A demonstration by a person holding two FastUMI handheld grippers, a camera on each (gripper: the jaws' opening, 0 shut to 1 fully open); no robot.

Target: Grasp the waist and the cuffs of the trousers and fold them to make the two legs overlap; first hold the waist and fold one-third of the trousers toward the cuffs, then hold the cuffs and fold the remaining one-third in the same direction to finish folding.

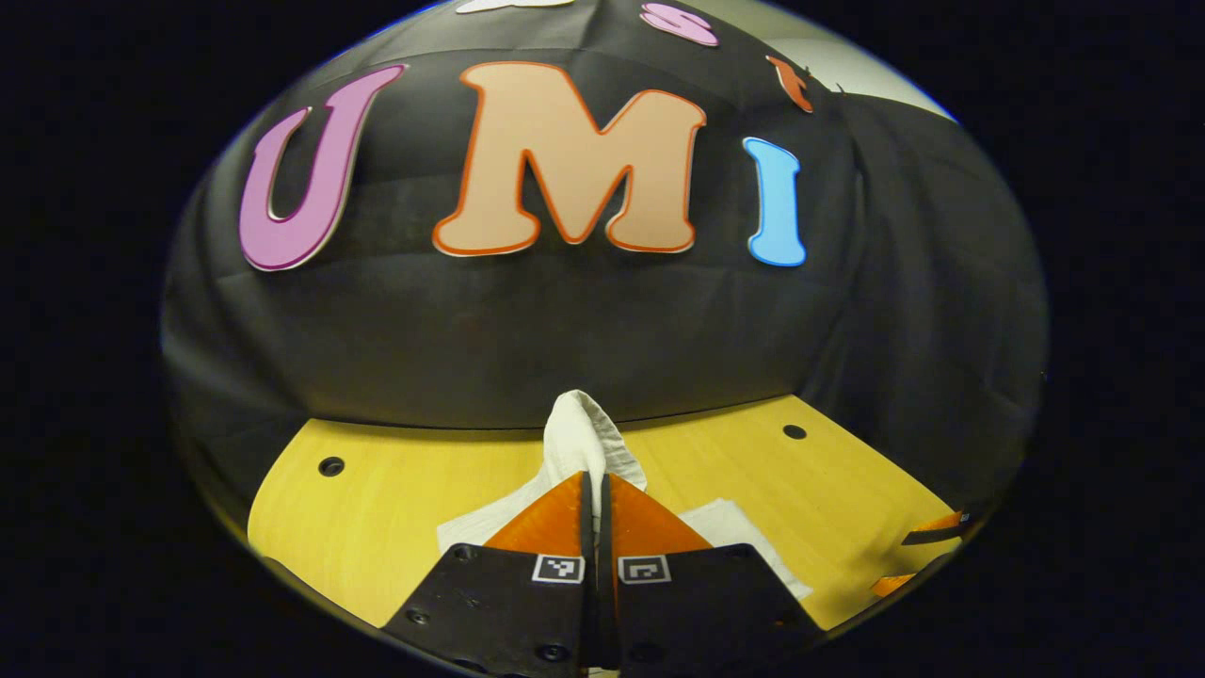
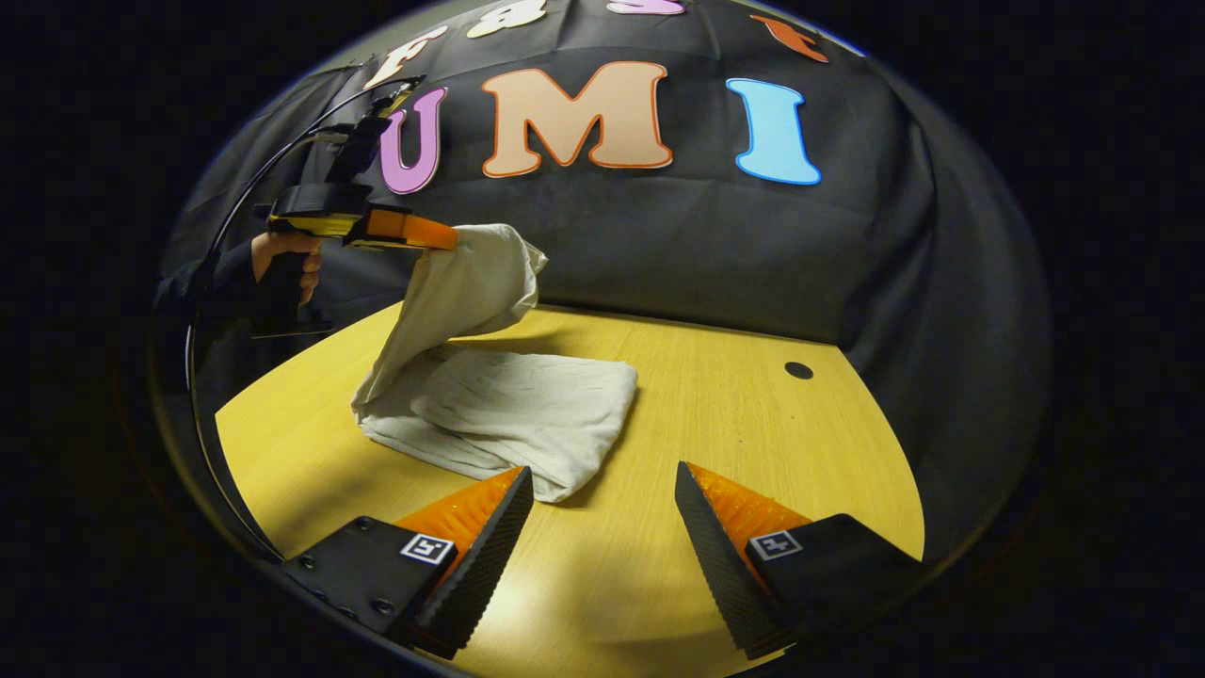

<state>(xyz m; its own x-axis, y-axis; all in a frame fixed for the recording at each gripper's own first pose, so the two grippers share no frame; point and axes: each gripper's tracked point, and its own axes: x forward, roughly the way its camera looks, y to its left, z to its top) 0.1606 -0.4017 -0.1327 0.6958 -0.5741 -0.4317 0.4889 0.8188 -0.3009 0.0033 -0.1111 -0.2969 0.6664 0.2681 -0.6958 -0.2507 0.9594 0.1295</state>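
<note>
Left gripper (image 1: 599, 485) clamped on trousers (image 2: 508, 405), one end lifted above worktop (image 2: 753, 424). Right gripper (image 2: 602, 494) fingers apart, holding nothing, near front edge.

left hand-held gripper (image 2: 452, 237): black body, square markers, screws | black cable | sleeve (image 2: 202, 287): dark, perhaps black

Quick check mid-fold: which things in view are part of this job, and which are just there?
Part of the job:
trousers, one end lifted
left claw, shut on that cloth end
right claw, open, holding nothing

Just there:
table
holes in the tabletop
</note>
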